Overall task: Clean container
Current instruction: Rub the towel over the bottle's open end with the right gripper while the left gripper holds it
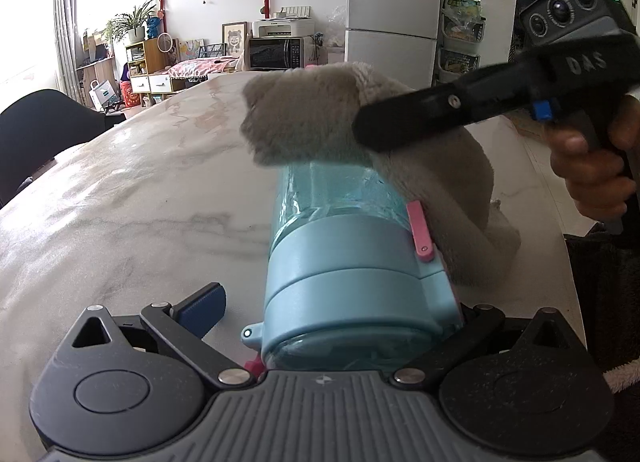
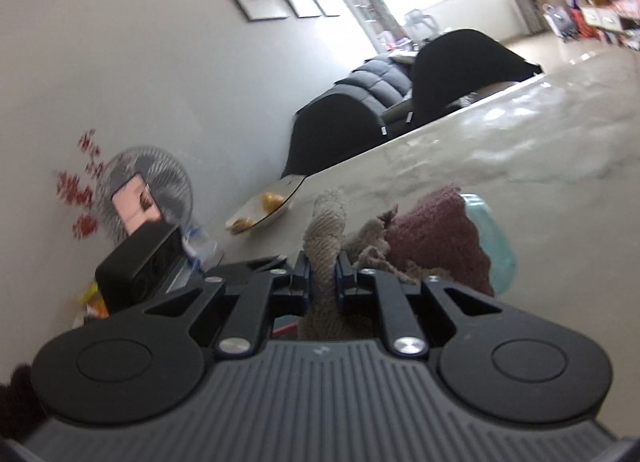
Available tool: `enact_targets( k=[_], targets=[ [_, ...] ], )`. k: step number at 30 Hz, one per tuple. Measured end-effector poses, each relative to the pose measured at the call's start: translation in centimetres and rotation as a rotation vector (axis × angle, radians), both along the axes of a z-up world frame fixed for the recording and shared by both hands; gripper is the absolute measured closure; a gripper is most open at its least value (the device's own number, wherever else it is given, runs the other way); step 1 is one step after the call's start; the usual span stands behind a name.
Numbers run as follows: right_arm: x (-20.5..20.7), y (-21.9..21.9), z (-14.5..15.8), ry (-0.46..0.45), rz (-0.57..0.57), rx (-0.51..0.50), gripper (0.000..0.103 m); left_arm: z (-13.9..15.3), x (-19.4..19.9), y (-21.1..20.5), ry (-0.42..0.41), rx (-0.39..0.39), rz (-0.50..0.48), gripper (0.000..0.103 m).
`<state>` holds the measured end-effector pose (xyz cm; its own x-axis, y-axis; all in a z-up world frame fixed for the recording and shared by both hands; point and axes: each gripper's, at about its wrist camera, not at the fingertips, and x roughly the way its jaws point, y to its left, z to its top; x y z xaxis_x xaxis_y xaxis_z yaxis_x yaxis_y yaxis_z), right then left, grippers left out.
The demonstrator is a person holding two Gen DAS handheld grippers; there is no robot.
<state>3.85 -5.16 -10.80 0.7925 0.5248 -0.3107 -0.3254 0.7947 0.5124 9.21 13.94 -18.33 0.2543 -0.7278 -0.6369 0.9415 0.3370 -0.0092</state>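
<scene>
A light blue bottle (image 1: 352, 274) with a pink latch lies on the marble table (image 1: 140, 190), lid end toward my left gripper (image 1: 340, 314). That gripper stands open around the lid: its left blue pad (image 1: 200, 308) is clear of the bottle, and its right finger is hidden behind the bottle. A grey fluffy cloth (image 1: 304, 118) drapes over the bottle's far end. My right gripper (image 1: 362, 130) reaches in from the right, shut on the cloth. In the right wrist view the right gripper (image 2: 322, 266) pinches a grey fold (image 2: 324, 230), and the cloth's mauve side (image 2: 432, 238) covers the bottle (image 2: 494, 246).
A person's hand (image 1: 588, 174) holds the right gripper's handle. A plate with food (image 2: 260, 210) sits near the table's corner, with a black box (image 2: 140, 262) and a small fan (image 2: 144, 190) by the wall. Black chairs (image 1: 44, 130) stand along the table's left edge.
</scene>
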Motion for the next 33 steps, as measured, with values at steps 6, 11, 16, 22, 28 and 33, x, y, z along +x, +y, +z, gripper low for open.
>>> enact_targets(
  k=[6, 11, 16, 22, 28, 33],
  targets=[
    [-0.3, 0.4, 0.1, -0.012, 0.036, -0.025, 0.091, 0.0, 0.0, 0.0, 0.000, 0.000, 0.000, 0.000],
    [-0.3, 0.9, 0.3, -0.033, 0.041, -0.074, 0.092, 0.0, 0.0, 0.0, 0.000, 0.000, 0.000, 0.000],
    [-0.5, 1.3, 0.6, -0.081, 0.000, -0.178, 0.092, 0.0, 0.1, 0.0, 0.000, 0.000, 0.000, 0.000],
    [-0.1, -0.4, 0.6, -0.079, -0.060, -0.176, 0.092, 0.0, 0.2, -0.1, 0.000, 0.000, 0.000, 0.000],
    [0.3, -1.9, 0.5, -0.077, -0.120, -0.172, 0.092, 0.1, 0.2, -0.1, 0.000, 0.000, 0.000, 0.000],
    [0.5, -2.5, 0.4, -0.075, -0.150, -0.167, 0.092, 0.1, 0.2, -0.1, 0.000, 0.000, 0.000, 0.000]
  ],
)
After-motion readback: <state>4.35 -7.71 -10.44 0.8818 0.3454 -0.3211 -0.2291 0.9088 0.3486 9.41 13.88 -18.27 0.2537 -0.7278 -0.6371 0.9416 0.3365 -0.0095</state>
